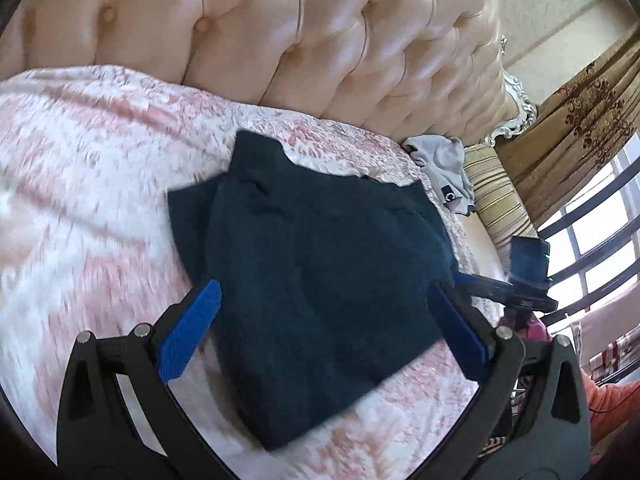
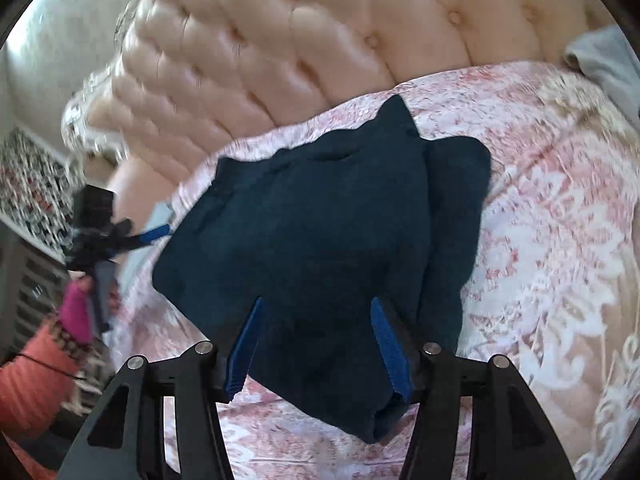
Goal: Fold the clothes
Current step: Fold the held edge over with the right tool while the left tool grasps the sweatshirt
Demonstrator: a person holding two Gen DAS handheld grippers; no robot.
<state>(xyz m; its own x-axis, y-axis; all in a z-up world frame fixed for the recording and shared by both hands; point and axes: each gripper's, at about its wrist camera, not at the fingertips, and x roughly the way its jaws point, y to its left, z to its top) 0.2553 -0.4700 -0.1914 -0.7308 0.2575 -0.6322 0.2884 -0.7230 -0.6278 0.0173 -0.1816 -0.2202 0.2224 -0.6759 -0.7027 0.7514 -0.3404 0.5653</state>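
A dark navy garment (image 1: 320, 264) lies folded on the pink patterned bedspread (image 1: 80, 168), below the tufted headboard. My left gripper (image 1: 326, 286) stands wide open above its near edge, a blue pad on either side and neither touching the cloth. In the right wrist view the same garment (image 2: 312, 220) reaches between the fingers of my right gripper (image 2: 318, 300). Those jaws stand apart and open, with the garment's near corner (image 2: 376, 424) drooping loose by the right pad. One blue finger (image 2: 156, 234) of the left gripper shows at the cloth's left edge.
A crumpled grey garment (image 1: 444, 168) lies at the head of the bed beside a striped cushion (image 1: 496, 200). The padded cream headboard (image 1: 320, 40) runs along the back. A barred window (image 1: 592, 240) and curtains are on the right. A person's orange sleeve (image 2: 36, 380) shows low down.
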